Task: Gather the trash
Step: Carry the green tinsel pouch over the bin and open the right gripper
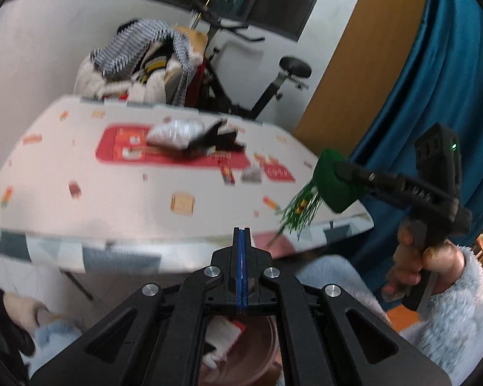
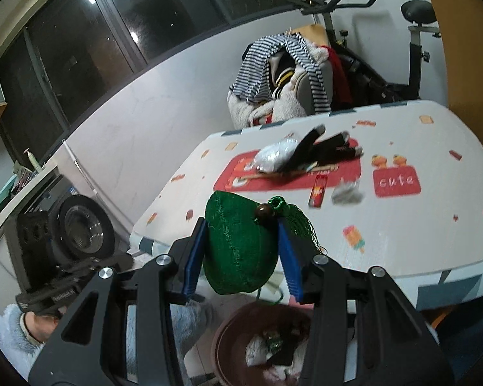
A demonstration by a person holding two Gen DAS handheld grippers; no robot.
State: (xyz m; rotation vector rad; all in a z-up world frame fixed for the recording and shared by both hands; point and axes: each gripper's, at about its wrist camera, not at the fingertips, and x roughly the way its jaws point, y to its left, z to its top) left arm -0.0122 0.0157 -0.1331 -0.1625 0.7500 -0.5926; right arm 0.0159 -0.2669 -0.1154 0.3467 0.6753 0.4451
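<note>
My right gripper (image 2: 241, 251) is shut on a green knitted ornament (image 2: 238, 244) with a brown bead and a green tassel, held above a brown trash bin (image 2: 228, 331) with several scraps inside. The ornament also shows in the left wrist view (image 1: 333, 181), off the table's near right corner. My left gripper (image 1: 241, 234) is shut and empty, below the table's front edge, over the bin (image 1: 257, 353). On the table lie a crumpled grey wrapper (image 2: 347, 193), a red packet (image 2: 317, 189), a silvery bag (image 2: 273, 156) and black gloves (image 2: 325, 149).
The table (image 2: 402, 241) has a patterned white cloth and a red mat (image 2: 344, 177). A chair piled with clothes (image 2: 283, 80) and an exercise bike (image 2: 386, 64) stand behind it. A washing machine (image 2: 77, 225) is at the left, a blue curtain (image 1: 434, 96) at the right.
</note>
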